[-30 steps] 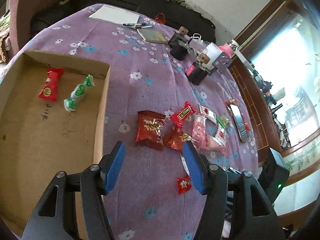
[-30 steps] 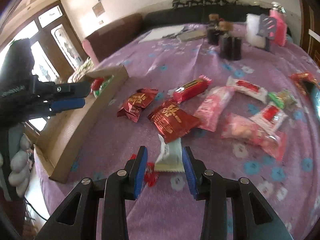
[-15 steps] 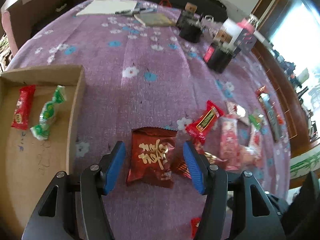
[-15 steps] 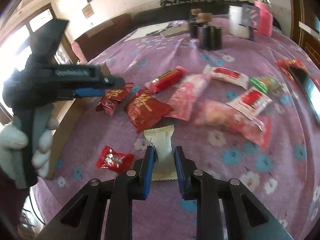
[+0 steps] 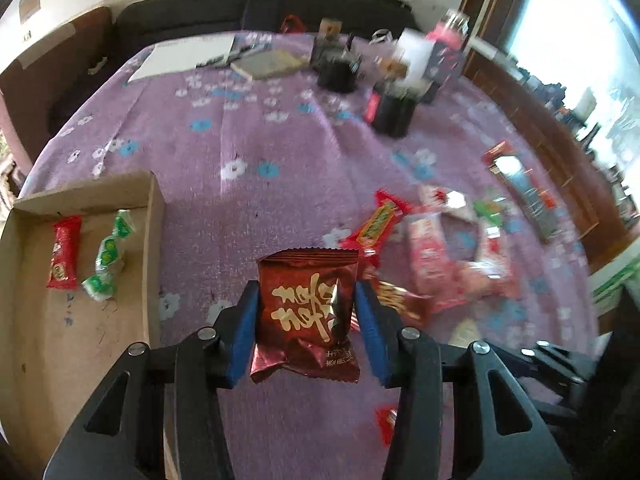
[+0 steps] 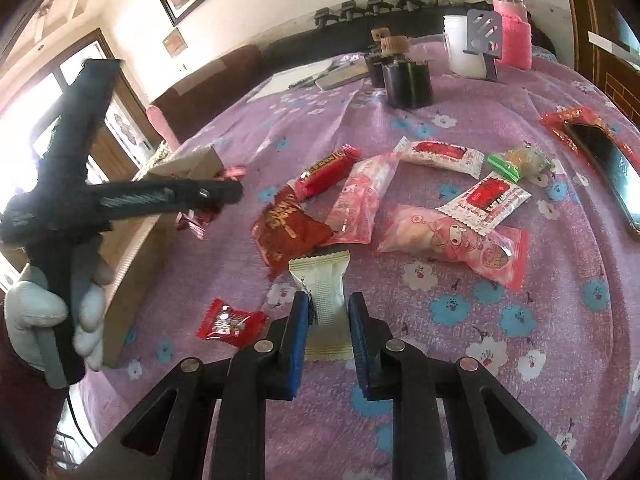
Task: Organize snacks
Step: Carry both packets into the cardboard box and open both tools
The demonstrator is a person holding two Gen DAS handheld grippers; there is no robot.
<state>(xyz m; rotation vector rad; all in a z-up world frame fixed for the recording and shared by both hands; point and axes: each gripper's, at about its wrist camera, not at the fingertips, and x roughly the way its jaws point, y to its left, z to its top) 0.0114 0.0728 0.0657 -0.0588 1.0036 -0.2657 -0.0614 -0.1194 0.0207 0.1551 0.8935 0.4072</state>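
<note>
My left gripper point(image 5: 306, 308) is shut on a dark red snack packet with gold lettering point(image 5: 306, 312), held just above the purple cloth. A cardboard box point(image 5: 154, 216) lies to its left with a red candy point(image 5: 64, 256) and a green-white candy point(image 5: 108, 256) inside. My right gripper point(image 6: 328, 316) is shut on a white wafer packet point(image 6: 324, 292). Loose snacks lie ahead of it: a red packet point(image 6: 288, 232), a red bar point(image 6: 328, 170), pink packets point(image 6: 452, 236), and a small red candy point(image 6: 230, 322). The left gripper point(image 6: 168, 196) also shows in the right wrist view by the box.
The table wears a purple flowered cloth point(image 5: 248, 128). Black cups point(image 6: 408, 80), a white container point(image 6: 464, 50), a pink bottle point(image 6: 512, 30) and papers point(image 5: 188, 54) stand at the far side. A phone point(image 6: 608, 160) lies at the right edge.
My left gripper has closed on the dark red packet and lifted it. My right gripper has closed on the white wafer packet.
</note>
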